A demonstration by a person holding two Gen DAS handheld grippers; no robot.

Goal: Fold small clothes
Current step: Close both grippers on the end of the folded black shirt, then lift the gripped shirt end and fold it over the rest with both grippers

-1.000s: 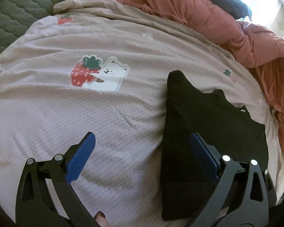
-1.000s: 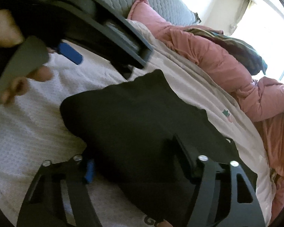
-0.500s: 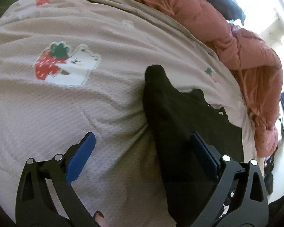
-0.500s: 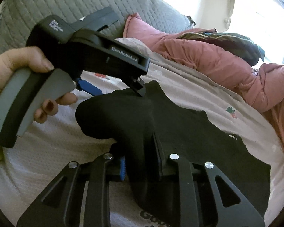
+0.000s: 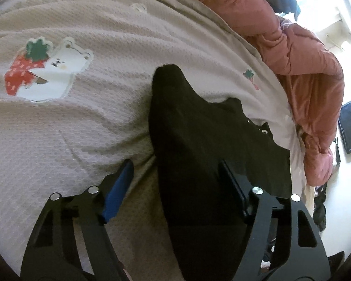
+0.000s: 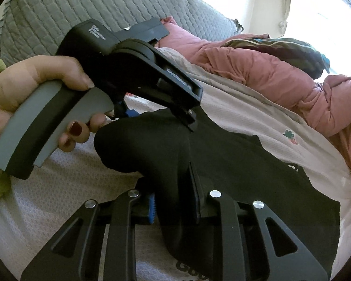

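Note:
A small black garment [image 5: 199, 128] lies on the pale bedspread [image 5: 58, 128], its near edge raised into a fold. In the left wrist view my left gripper [image 5: 175, 178] straddles that edge: the jaws are closing, the cloth is between them, and the blue pad [image 5: 119, 187] stands clear of it. In the right wrist view my right gripper [image 6: 173, 194] is shut on a lifted fold of the black garment [image 6: 245, 164]. The left gripper [image 6: 159, 119], held by a hand [image 6: 23, 86], hovers over the fold's far end.
A rumpled pink duvet [image 5: 304, 70] runs along the far and right side of the bed, with a dark striped cloth [image 6: 292, 49] on top. A grey quilted headboard [image 6: 82, 11] stands behind. The bedspread has a strawberry-and-bear print [image 5: 46, 70]. The bed's edge and the floor lie at right.
The right gripper closed on the garment's near edge and raised it into a fold. The left gripper tilted down, slid over the garment's edge, and its jaws narrowed.

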